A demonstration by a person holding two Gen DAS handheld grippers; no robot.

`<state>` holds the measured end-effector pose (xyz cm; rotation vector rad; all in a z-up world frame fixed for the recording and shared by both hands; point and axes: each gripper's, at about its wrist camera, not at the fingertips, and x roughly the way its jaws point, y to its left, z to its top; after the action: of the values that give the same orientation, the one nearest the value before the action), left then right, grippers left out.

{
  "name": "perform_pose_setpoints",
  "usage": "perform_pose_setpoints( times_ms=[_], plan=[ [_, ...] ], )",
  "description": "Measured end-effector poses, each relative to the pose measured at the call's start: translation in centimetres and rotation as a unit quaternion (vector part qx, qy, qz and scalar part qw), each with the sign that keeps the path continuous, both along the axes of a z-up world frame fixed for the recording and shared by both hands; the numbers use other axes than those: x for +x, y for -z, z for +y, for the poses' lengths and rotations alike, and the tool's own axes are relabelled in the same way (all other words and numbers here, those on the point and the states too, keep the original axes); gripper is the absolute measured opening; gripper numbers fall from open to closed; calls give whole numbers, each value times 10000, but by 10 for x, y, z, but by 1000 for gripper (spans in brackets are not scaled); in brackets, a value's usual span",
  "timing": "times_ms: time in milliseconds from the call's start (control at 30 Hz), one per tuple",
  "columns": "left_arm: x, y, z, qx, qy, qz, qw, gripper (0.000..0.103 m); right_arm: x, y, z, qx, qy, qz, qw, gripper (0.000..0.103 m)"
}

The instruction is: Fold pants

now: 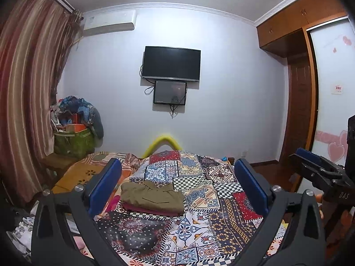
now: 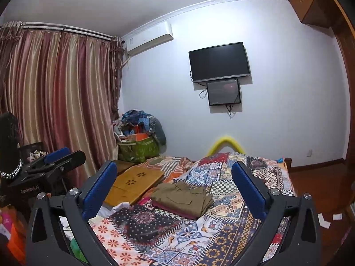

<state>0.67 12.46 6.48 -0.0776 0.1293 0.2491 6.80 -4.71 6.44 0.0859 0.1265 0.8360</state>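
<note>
The pants [image 1: 153,196], soft olive cloth folded into a thick, roughly rectangular bundle, lie on a folded magenta garment [image 1: 150,210] at lower centre of the left wrist view, on the bed [image 1: 224,201]. The quilt [image 1: 199,228] covering the bed is a busy patchwork of checks, florals and geometric tiles. Beside it, a flat wooden board [image 2: 135,182] has flower-shaped cutouts.

The right wrist view alone shows the curtain [image 2: 55,93] in full, shiny and striped in rose and gold, and white scraps [image 2: 324,222] on the wood floor at lower right. The left wrist view alone shows the wardrobe door [image 1: 332,93] with pink heart stickers at right.

The left gripper [image 1: 177,184] has its jaws spread wide, blue textured pads [image 1: 104,184] framing the pants without touching. The right gripper [image 2: 175,185] is likewise spread wide, holding nothing.
</note>
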Motion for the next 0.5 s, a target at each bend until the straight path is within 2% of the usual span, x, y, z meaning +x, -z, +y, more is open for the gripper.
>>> perform_pose_setpoints(
  times_ms=[500],
  plan=[
    [0,5,-3,26,-32,-2,10000,103,-5,0,-7,27,36,-79,10000,103]
  ],
)
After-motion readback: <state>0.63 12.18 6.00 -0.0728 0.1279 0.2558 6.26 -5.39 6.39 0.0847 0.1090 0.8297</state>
